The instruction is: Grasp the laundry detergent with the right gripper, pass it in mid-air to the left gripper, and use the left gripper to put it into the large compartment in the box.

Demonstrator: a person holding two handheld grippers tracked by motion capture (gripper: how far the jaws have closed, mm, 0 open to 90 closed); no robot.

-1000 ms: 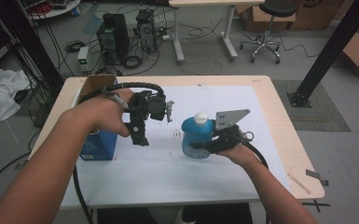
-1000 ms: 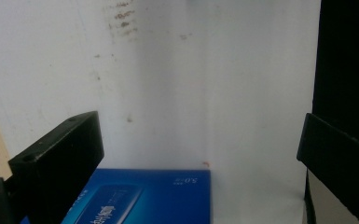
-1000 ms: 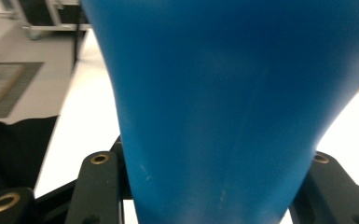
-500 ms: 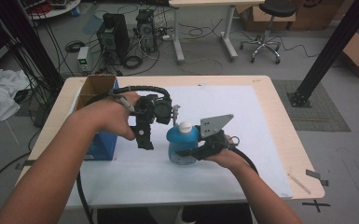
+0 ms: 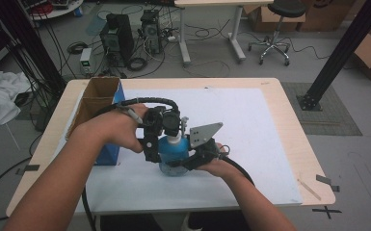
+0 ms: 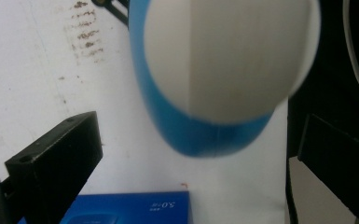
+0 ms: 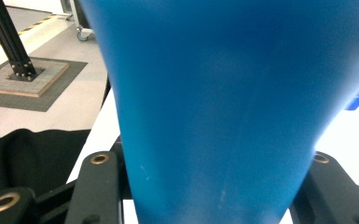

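My right gripper clamps the upright blue bottle, cap up; my left gripper gapes above it.

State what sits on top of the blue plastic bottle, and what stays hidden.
A white rounded cap tops the blue plastic bottle, with the left gripper open around it. The right gripper grips the body. The opening under the cap is covered.

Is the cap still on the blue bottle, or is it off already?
On. The white cap sits atop the blue bottle, between the left gripper's open jaws; the right gripper clamps the body.
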